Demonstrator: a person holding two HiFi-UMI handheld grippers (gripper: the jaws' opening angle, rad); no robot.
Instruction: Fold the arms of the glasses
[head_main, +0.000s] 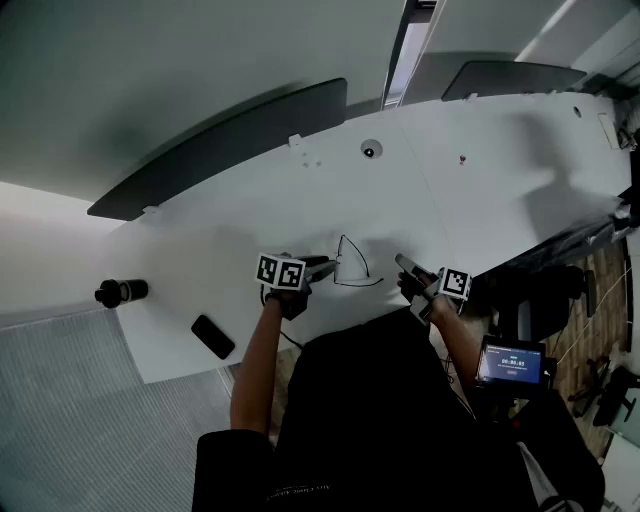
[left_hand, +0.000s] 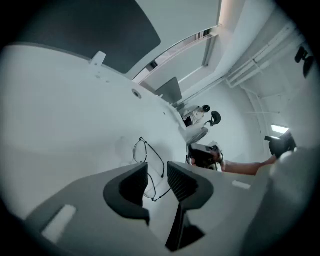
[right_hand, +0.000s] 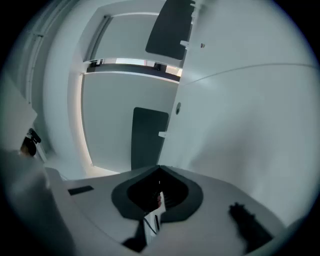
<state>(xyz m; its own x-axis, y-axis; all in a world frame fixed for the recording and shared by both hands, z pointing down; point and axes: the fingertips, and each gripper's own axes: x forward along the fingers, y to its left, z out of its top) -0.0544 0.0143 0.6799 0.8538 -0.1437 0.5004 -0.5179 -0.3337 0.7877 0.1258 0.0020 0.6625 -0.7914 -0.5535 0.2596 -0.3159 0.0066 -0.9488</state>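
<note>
The glasses lay on the table near its front edge, between the two grippers, with the arms seemingly still unfolded. The left gripper had its jaws spread and empty, the frame just beyond their tips. The right gripper was pressed together on nothing. Thin wire like this was probably light, springy and easily bent (the lenses could scratch too). The safer hold seemed a gentle pinch on the front near a hinge, the other gripper nudging an arm inward.
</note>
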